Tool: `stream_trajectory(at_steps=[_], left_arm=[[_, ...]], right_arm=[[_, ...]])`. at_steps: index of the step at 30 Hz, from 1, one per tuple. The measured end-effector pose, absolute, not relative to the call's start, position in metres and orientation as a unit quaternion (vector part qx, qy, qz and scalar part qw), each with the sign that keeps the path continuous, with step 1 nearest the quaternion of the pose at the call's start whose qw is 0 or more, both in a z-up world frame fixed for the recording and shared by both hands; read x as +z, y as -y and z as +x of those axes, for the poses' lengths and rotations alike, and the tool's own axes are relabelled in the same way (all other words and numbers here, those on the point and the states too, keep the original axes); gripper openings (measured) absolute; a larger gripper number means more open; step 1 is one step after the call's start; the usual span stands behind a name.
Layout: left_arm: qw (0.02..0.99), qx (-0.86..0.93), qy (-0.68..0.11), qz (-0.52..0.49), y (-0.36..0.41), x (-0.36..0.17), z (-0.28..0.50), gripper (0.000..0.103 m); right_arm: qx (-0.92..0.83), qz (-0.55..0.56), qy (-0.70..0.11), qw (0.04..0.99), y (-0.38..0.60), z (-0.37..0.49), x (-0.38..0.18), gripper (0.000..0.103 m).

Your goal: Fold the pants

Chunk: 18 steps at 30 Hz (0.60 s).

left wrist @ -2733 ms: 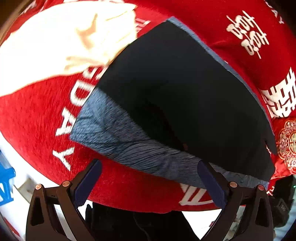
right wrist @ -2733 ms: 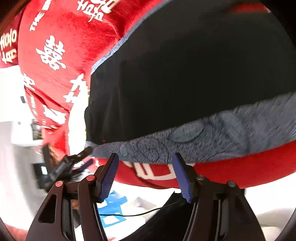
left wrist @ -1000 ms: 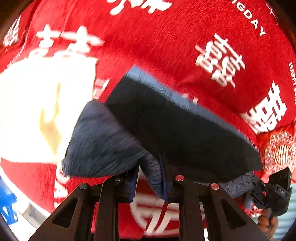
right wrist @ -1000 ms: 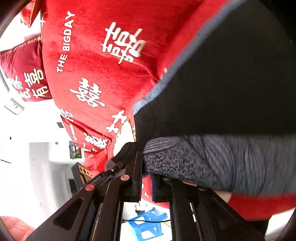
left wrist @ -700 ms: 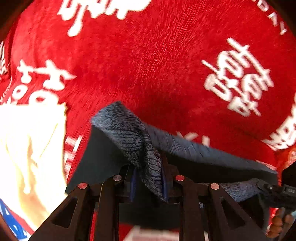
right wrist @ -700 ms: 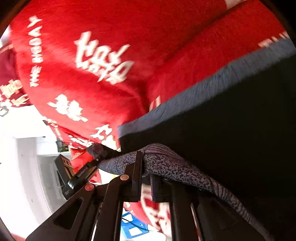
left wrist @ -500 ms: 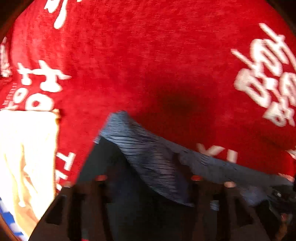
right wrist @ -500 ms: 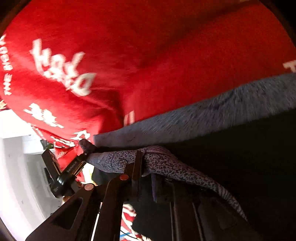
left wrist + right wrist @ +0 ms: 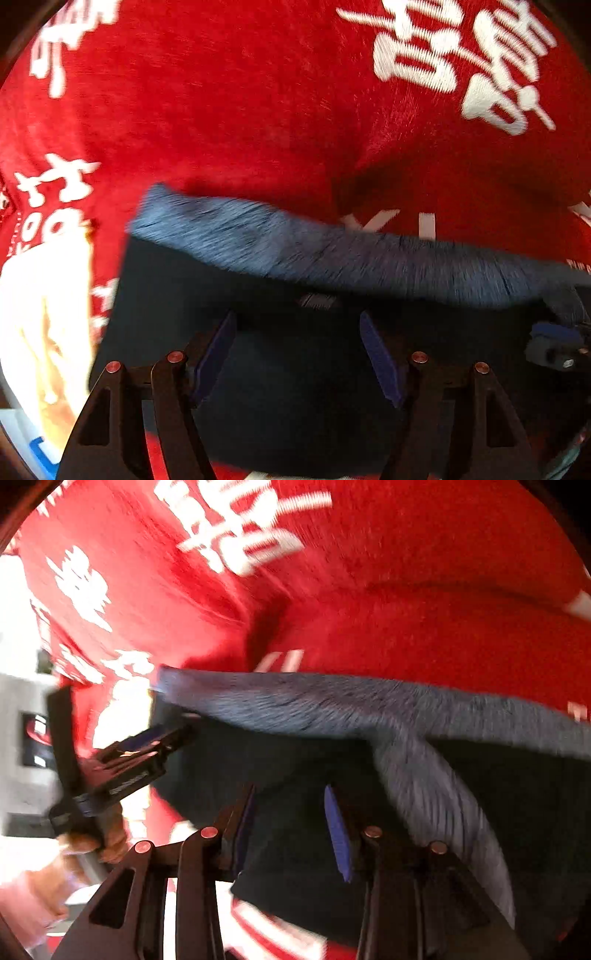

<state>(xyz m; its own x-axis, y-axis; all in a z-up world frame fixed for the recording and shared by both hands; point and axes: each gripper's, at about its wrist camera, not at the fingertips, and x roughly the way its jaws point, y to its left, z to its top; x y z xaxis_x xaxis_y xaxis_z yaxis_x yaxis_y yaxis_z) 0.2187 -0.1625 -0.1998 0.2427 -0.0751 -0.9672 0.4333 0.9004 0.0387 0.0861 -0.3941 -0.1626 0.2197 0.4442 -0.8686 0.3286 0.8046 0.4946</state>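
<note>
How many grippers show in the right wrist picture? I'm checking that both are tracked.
2. The right gripper stands open at bottom centre over the pants. The left gripper reaches in from the left edge, also open; its far side is hidden.

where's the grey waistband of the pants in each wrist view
Left wrist: the grey waistband runs as a blurred strip across the middle, from centre-left to the right edge, beyond the open left gripper.
Right wrist: it crosses the middle from centre-left to the right edge, above the open right gripper.
Shared landmark: the red cloth with white characters just behind it.
</note>
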Motion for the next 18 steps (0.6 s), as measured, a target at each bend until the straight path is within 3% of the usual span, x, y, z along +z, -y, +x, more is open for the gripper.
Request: stream_trajectory(at_steps=[2,4,9,15,18], left_arm=[[0.778,-0.148,-0.593,0.147,0.174,-0.21,0.23,0.071],[0.783,-0.136,-0.59,0.142,0.184,-0.216,0.243,0.077],[0.781,-0.114,-0.596,0.151,0.198,-0.205,0.248,0.077],[0.774,-0.13,-0.599,0.16,0.201,-0.166,0.199,0.077],[0.771,-0.149,-0.594,0.175,0.204,-0.155,0.16,0.077]], right_arm=[[0.01,0.297,-0.626,0.721,0.402,0.096,-0.177,0.04],[0.006,0.33,-0.612,0.718,0.413,0.102,-0.184,0.04],[0.011,0.351,-0.586,0.731,0.426,0.091,-0.165,0.041],[0.003,0.357,-0.57,0.74,0.444,0.044,-0.131,0.056],[-0.011,0.36,-0.57,0.739,0.454,0.012,-0.121,0.056]])
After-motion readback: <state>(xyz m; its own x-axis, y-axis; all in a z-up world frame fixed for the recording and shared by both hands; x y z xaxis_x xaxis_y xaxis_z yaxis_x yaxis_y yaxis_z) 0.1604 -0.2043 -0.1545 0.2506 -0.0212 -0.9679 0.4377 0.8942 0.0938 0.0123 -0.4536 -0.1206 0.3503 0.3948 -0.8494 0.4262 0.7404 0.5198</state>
